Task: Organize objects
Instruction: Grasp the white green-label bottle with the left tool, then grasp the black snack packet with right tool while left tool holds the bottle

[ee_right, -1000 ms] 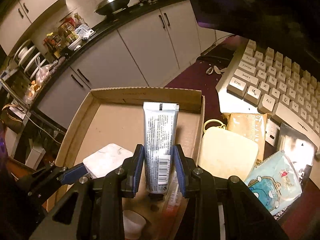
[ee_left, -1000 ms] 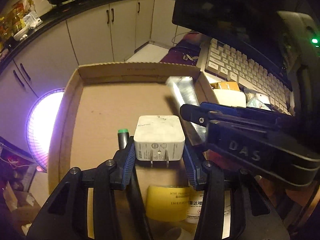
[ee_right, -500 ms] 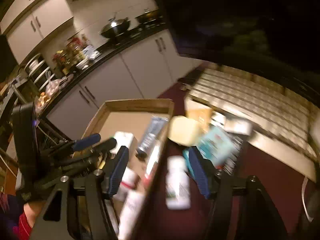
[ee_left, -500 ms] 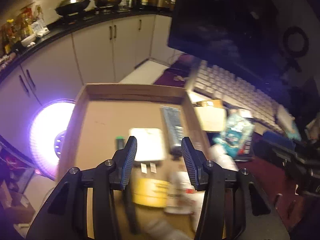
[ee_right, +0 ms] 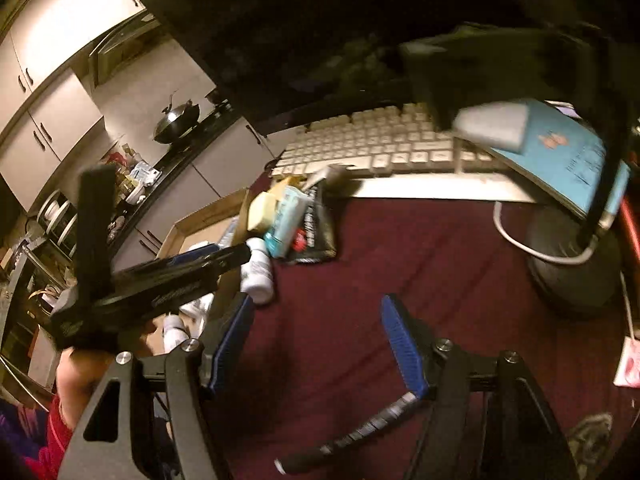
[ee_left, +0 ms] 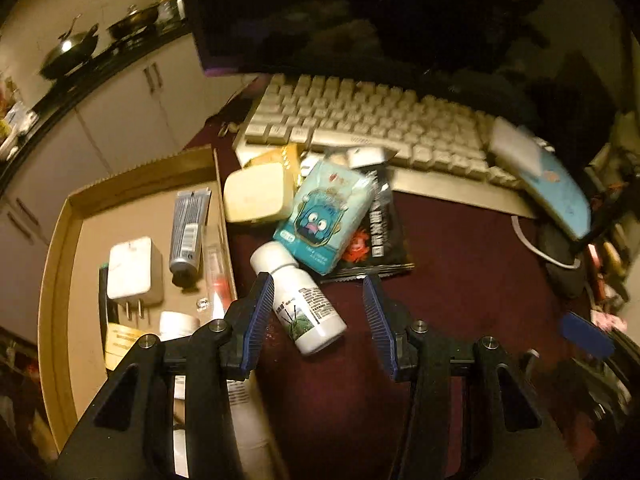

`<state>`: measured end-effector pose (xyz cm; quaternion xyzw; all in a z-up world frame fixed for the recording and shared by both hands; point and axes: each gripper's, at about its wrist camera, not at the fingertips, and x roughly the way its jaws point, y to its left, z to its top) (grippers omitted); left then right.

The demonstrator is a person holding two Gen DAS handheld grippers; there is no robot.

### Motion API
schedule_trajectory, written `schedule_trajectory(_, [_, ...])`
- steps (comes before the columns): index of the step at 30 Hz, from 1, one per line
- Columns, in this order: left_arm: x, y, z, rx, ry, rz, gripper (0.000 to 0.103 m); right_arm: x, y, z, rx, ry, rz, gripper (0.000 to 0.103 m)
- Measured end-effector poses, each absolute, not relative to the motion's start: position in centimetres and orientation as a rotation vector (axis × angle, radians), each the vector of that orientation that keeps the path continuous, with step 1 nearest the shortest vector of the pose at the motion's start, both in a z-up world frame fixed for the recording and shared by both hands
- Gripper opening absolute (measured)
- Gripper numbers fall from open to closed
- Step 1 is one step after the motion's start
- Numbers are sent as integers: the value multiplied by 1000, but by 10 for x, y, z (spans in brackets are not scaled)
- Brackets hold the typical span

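Print on the white bottle [ee_left: 301, 298] and teal cartoon packet [ee_left: 323, 216] is too blurred to read. Both lie on the maroon cloth [ee_left: 460, 280] beside the cardboard tray [ee_left: 60, 240]; a keyboard [ee_left: 372, 120] and kitchen cabinets [ee_left: 132, 112] lie beyond. The left gripper [ee_left: 318, 314] hangs parted over the bottle without pressing it; the right gripper [ee_right: 316, 344] is released, empty.

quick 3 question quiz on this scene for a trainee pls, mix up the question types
1. True or false: the white charger lies inside the cardboard tray.
2. What lies between the left gripper fingers? A) white bottle B) keyboard C) grey tube
3. Fill in: the teal packet lies partly on a ____ packet.

Key: 1 true; 2 A, the white bottle, ungripped; 3 black.
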<state>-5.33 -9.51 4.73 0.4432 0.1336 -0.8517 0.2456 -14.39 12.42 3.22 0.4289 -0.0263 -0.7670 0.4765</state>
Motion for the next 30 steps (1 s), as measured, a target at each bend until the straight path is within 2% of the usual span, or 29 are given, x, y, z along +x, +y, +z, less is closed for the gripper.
schedule_trajectory(11, [-73, -105, 7, 1318, 376, -2174, 46, -127, 149, 22, 1015, -52, -1842, 67])
schedule_trajectory(15, [-78, -101, 1, 1332, 331, -2185, 38, -126, 155, 24, 996, -62, -1856, 67])
schedule_trajectory(22, [-47, -63, 0, 1437, 377, -2397, 36, -133, 154, 21, 1013, -31, -1894, 67])
schedule_trajectory(30, [-9, -44, 0, 1424, 429, -2579, 35, -130, 111, 52, 936, 209, -1952, 67])
